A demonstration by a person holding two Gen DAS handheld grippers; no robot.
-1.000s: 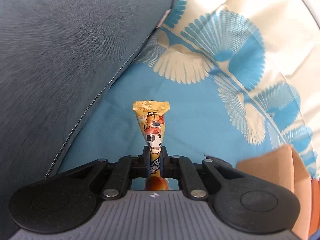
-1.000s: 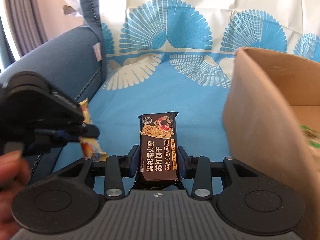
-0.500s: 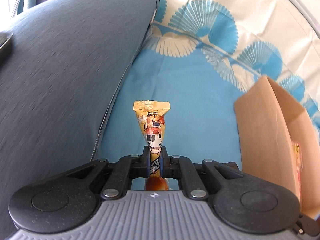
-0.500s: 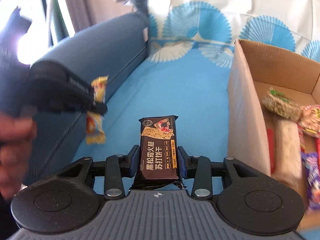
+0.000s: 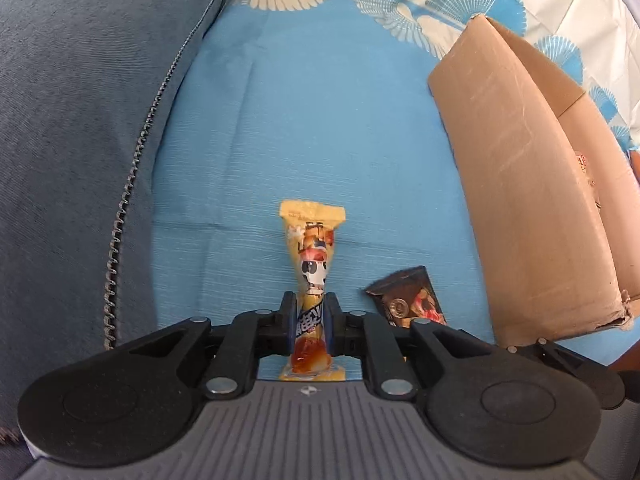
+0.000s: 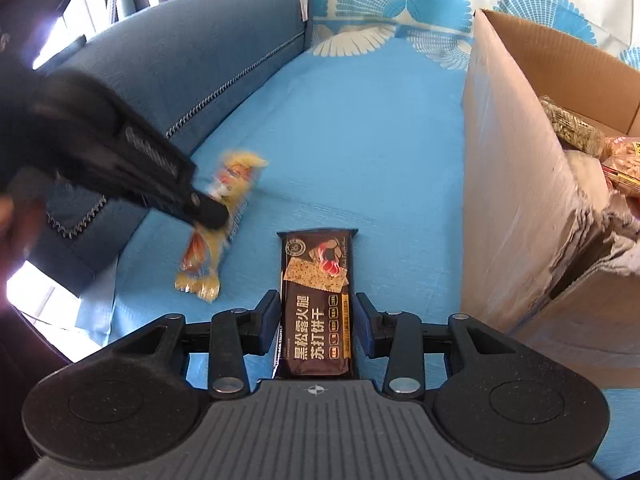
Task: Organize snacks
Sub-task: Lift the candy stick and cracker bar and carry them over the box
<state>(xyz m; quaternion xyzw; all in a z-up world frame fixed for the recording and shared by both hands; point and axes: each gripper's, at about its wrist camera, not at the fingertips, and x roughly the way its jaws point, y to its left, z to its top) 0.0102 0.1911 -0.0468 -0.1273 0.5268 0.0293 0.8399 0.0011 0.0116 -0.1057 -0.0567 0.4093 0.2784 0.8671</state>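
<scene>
Beside the cardboard box [image 6: 516, 184] (right), blue cloth [image 6: 360, 140].

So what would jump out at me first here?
Two clamp tools, each with a snack between its jaws: the left gripper pinches a yellow snack, whose jaws have just been easing open, and the right gripper holds a dark cracker pack. To their right on the blue cover stands a cardboard box.

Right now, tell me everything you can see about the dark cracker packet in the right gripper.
The dark cracker packet is a flat, glossy brown-black plastic wrapper with a photo of seeded crackers and ham, and white and orange Chinese lettering. It looks sealed. It sits between the fingers of the right gripper, pointing straight ahead over the blue sofa cover, left of the cardboard box.
</scene>
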